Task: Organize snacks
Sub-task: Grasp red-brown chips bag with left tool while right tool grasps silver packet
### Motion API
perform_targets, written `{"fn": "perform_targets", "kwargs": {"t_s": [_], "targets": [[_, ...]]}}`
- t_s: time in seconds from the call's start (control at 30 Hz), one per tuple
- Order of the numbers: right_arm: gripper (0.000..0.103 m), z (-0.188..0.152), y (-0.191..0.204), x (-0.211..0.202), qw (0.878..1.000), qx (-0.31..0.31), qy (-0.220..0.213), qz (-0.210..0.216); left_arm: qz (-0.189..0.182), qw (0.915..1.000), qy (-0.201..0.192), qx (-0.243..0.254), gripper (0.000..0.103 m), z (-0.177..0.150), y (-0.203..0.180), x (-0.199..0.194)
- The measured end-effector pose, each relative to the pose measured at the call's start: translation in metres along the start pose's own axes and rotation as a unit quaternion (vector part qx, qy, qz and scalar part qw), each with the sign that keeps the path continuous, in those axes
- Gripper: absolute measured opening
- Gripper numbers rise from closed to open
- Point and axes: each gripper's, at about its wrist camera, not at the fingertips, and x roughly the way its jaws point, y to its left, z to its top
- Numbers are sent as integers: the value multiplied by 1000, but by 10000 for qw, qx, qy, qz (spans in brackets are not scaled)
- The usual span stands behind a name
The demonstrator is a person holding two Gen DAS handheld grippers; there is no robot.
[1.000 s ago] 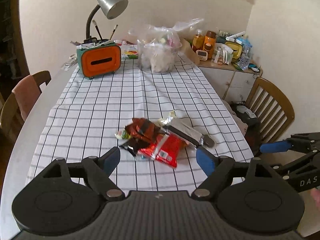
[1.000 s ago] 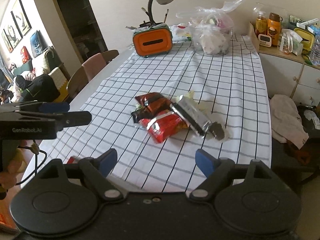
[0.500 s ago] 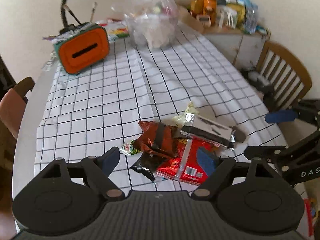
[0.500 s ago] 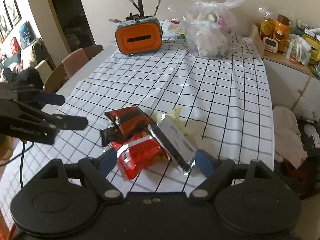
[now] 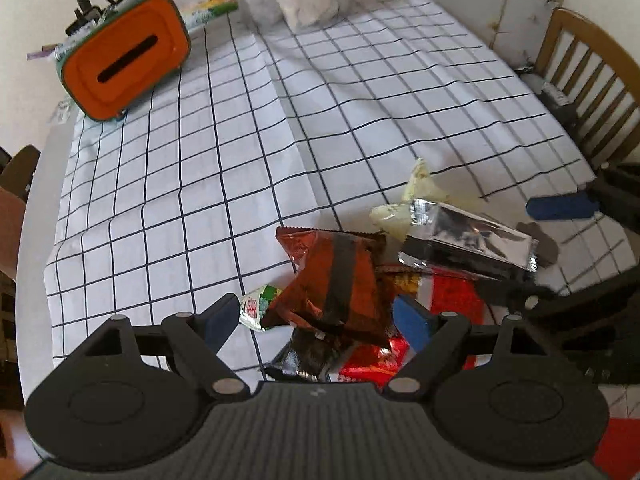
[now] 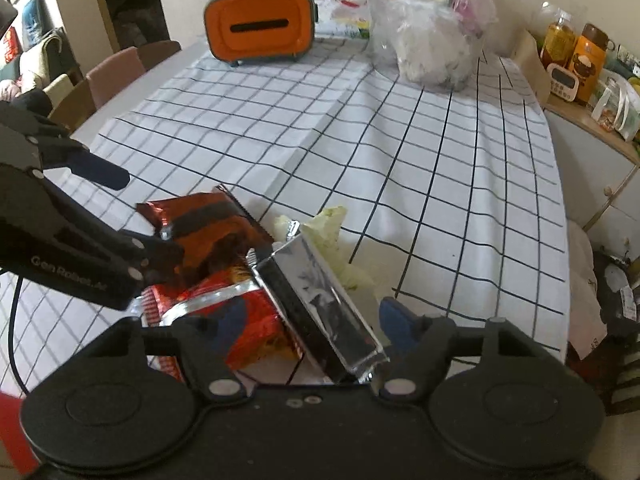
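My left gripper [image 5: 312,318] and right gripper [image 6: 308,320] — both spread — straddle the snack pile [image 5: 360,276]; I should close on one packet only.

A small heap of snack packets lies near the desk's front edge. On top, a glossy brown packet [image 5: 336,280] with a dark stripe sits tilted over a red packet [image 5: 452,304] and a dark one [image 5: 308,356] (mostly hidden). A long silver packet [image 5: 468,240] lies slantwise across the red one, a pale yellow-green wrapper [image 5: 420,196] behind it. A little green-and-white sweet [image 5: 258,308] rests just left.
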Motion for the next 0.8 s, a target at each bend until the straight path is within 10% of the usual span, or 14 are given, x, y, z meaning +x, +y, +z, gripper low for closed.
{"fn": "perform_targets", "kwargs": {"t_s": [0.33, 0.8], "targets": [[59, 5, 12, 28, 9994, -297, 69, -161, 205, 9990, 338, 229, 83, 16, -10, 36], [43, 3, 16, 30, 9988, -471, -80, -119, -46, 9989, 468, -18, 51, 17, -7, 48]]}}
